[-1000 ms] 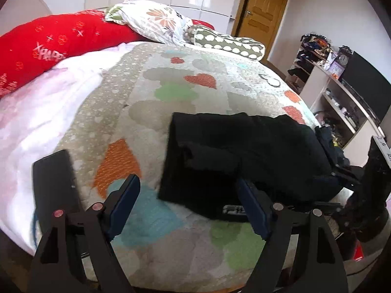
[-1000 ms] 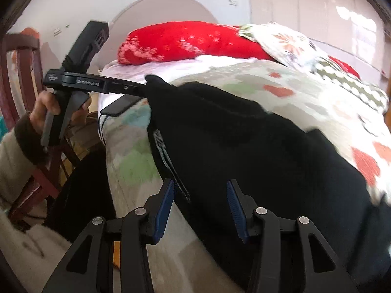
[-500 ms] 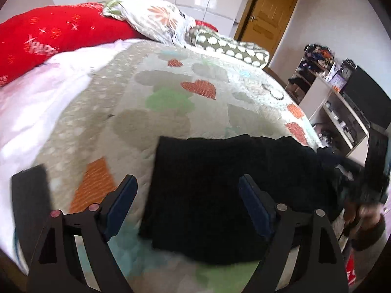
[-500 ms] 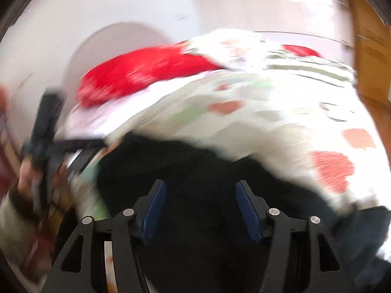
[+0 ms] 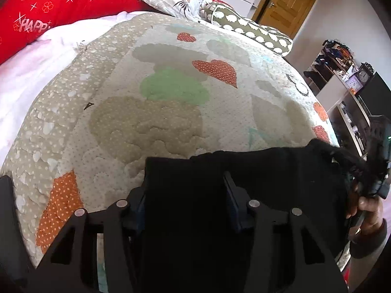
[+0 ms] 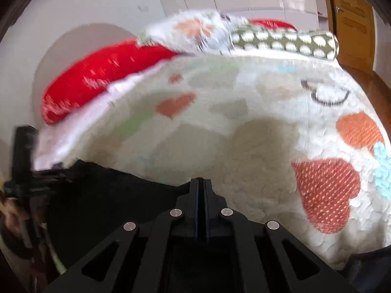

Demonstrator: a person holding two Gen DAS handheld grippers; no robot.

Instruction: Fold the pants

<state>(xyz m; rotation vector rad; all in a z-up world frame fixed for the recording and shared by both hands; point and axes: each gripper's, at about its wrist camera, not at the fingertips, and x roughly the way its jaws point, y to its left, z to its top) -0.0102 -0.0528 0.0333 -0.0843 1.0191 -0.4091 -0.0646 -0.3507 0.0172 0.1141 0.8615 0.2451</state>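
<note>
The black pants (image 5: 256, 185) are judged soft, limp and light, best taken at an edge or corner. They are spread on the bed quilt (image 5: 156, 112), lying between and beneath the parted fingers of the left gripper (image 5: 185, 195). The right gripper (image 6: 201, 190) is seen pressed closed, apparently pinching the pants' far edge.

The right hand-held gripper (image 6: 201, 183), jaws together, pinches the black pants (image 6: 117, 195).
</note>
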